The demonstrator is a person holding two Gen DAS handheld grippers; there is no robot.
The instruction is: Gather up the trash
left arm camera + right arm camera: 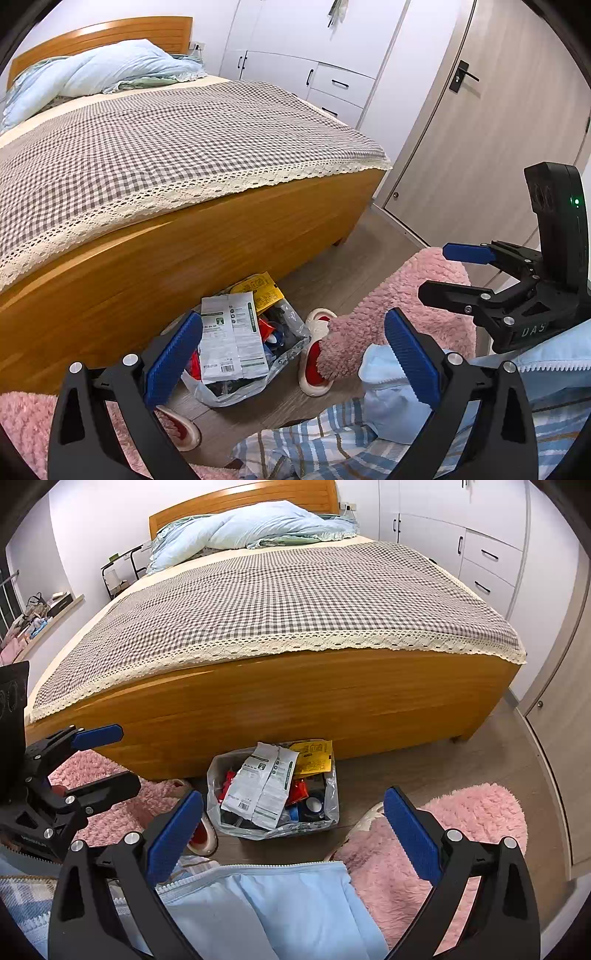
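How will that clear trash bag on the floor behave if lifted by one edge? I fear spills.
The clear trash bag looks thin and floppy, so it would probably sag. Its mouth gapes; the white wrapper on top may slide out.

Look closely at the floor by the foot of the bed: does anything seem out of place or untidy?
Yes. A clear plastic bag stuffed with wrappers sits open on the floor against the bed frame, a white packet sticking out of the top. Both grippers, left and right, are open and empty.

You face a wooden bed [295,701] with a grey checked, lace-edged cover [280,598] and a pale blue duvet [258,524]. White cupboards [480,546] stand right; pink fluffy rugs [472,812] lie on the floor.
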